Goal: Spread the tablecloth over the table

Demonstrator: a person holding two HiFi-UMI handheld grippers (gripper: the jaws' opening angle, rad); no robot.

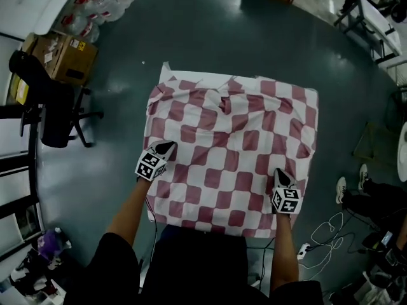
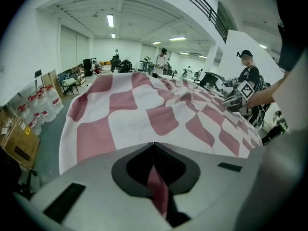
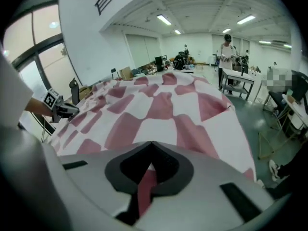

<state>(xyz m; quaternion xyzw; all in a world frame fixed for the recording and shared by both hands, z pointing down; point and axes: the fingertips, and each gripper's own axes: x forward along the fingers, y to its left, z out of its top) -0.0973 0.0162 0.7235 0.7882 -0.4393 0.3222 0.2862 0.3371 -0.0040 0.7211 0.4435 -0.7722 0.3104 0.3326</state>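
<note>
A red-and-white checked tablecloth [image 1: 232,151] lies over the table, rumpled near its far middle and folded at the far left corner. My left gripper [image 1: 166,147] is at the cloth's near left and is shut on a pinch of the tablecloth [image 2: 159,186]. At the near right, my right gripper [image 1: 280,176] is shut on the cloth [image 3: 144,186] too. From each gripper view the cloth [image 2: 159,114] spreads away from the jaws, and the other gripper [image 3: 60,107] shows at the far side.
An office chair [image 1: 54,110] and a cardboard box [image 1: 63,57] stand on the dark floor at the left, with water bottles [image 1: 98,2] behind. Cables [image 1: 327,237] and a seated person's feet [image 1: 350,186] are at the right. Tables stand at the far right.
</note>
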